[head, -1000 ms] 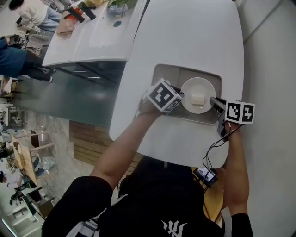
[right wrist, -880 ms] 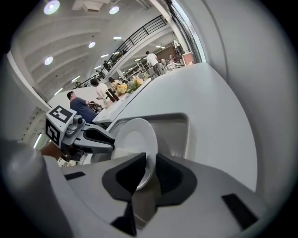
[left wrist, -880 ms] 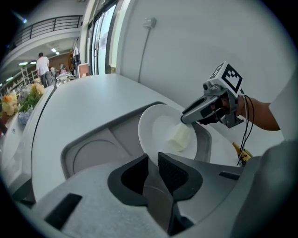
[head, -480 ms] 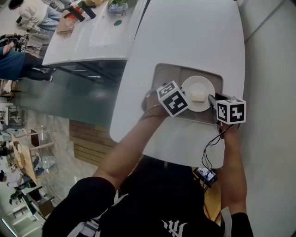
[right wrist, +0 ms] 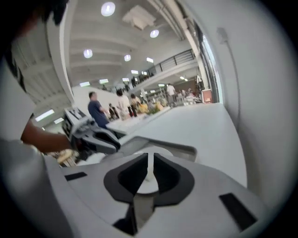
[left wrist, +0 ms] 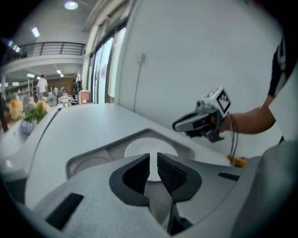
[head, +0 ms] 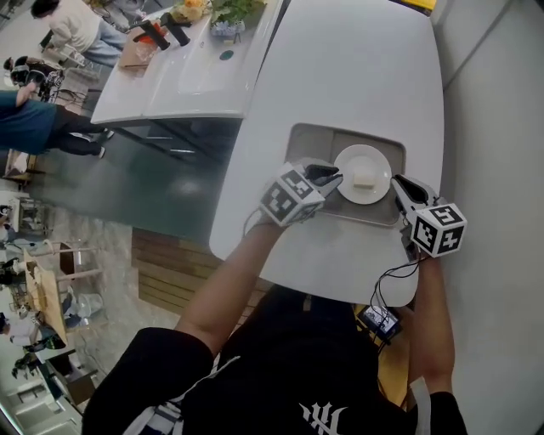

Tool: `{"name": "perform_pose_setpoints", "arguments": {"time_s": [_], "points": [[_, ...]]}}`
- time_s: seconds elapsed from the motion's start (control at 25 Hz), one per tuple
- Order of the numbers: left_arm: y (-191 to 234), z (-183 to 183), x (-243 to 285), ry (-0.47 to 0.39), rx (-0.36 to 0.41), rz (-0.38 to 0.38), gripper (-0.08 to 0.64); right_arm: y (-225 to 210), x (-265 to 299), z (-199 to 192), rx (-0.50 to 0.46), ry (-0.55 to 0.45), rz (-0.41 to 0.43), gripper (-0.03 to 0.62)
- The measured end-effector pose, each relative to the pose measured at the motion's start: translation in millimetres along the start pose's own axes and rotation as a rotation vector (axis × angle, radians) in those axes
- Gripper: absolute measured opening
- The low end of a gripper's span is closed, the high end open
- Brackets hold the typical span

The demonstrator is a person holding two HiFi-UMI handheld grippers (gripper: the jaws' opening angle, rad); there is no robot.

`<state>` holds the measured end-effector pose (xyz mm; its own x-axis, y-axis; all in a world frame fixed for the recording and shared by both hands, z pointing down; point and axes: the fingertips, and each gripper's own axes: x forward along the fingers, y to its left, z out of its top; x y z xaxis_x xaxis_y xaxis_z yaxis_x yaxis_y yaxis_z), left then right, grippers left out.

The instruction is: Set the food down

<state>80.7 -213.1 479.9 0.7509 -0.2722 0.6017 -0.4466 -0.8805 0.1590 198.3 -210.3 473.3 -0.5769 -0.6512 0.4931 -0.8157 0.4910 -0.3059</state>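
Note:
A white plate (head: 363, 163) with a pale block of food (head: 364, 179) on it rests in the grey tray (head: 306, 140) on the white table. My left gripper (head: 331, 177) sits just off the plate's left rim. Its jaws are closing to a thin slit with nothing between them. My right gripper (head: 397, 183) hovers by the plate's right rim, also closing on nothing. The left gripper view looks past my left gripper (left wrist: 153, 160) to the plate (left wrist: 139, 148) and the right gripper (left wrist: 179, 124). The right gripper view shows my right gripper (right wrist: 150, 161) over the plate (right wrist: 158, 149).
The tray lies near the table's near edge (head: 340, 293). A second white table (head: 170, 76) at the back left carries vegetables and tools (head: 212, 13). People (head: 34, 119) stand at far left. A wall (head: 493, 127) runs along the right.
Both grippers have drawn back a little from the plate's rims, the left leftward and the right down and rightward. The plate and food stay in the tray.

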Motion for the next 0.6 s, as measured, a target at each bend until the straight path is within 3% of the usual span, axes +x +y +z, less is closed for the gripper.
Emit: {"name": "perform_pose_setpoints", "arguments": {"time_s": [0.12,0.2,0.4,0.6], "points": [[-42,6,-56,-0.280,-0.163,-0.146,0.046,56,-55,20,0.094,-0.205,0.226,0.013],[-73,-8,-83,-0.339,-0.183,-0.166,0.043,85,-89,23,0.094,-0.286,0.307,0.005],[-156,-68,-106,-0.271,-0.204,-0.194,0.043,126,-150,-1,0.083,-0.370,0.352,0.005],[-178,-93,-116,-0.254,-0.216,-0.203,0.043,147,-181,-17,0.095,-0.427,0.341,0.003]]}}
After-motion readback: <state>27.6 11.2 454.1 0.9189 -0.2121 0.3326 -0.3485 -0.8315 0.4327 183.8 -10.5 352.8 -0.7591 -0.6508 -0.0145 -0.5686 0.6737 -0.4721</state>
